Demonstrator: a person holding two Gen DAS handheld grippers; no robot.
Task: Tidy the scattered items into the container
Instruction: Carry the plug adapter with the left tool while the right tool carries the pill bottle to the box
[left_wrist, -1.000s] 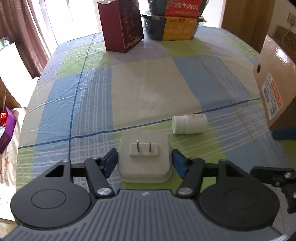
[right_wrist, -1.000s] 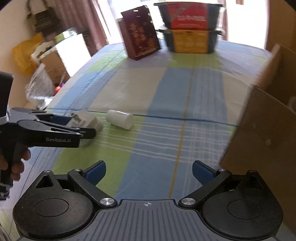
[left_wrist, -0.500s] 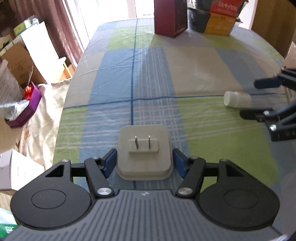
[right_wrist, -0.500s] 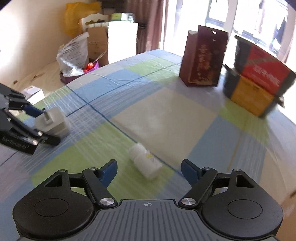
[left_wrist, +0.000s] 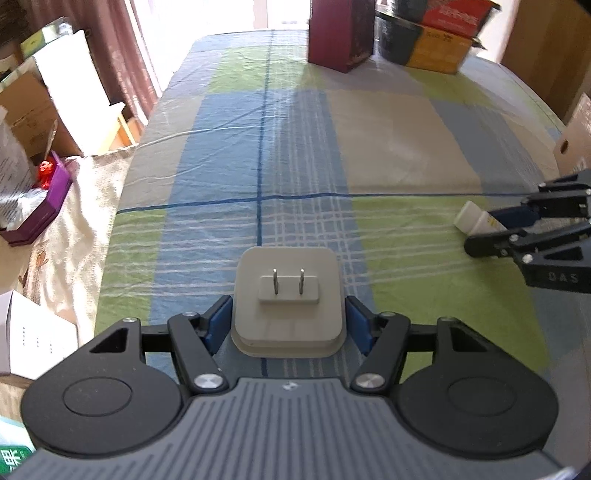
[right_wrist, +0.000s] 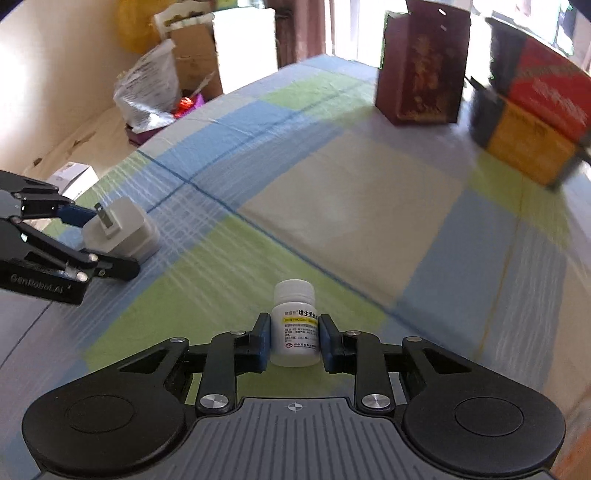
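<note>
A white plug adapter (left_wrist: 288, 291), prongs up, sits between the blue pads of my left gripper (left_wrist: 288, 326), which is shut on it just above the checked tablecloth (left_wrist: 295, 129). In the right wrist view the adapter (right_wrist: 125, 229) and left gripper (right_wrist: 107, 240) appear at the left. My right gripper (right_wrist: 295, 343) is shut on a small white pill bottle (right_wrist: 295, 332) with its cap pointing away. The left wrist view shows that bottle (left_wrist: 471, 221) in the right gripper (left_wrist: 484, 232) at the right edge. A cardboard box (left_wrist: 576, 140) stands at the table's right side.
A maroon gift box (left_wrist: 341, 33) and stacked food boxes (left_wrist: 439, 37) stand at the far end of the table. Beyond the table's left edge are cartons, a purple box (left_wrist: 40, 218) and bags on the floor.
My right gripper swung from open over the cloth onto the pill bottle and closed on it. The left gripper, holding the adapter, turned and shifted left across the table.
</note>
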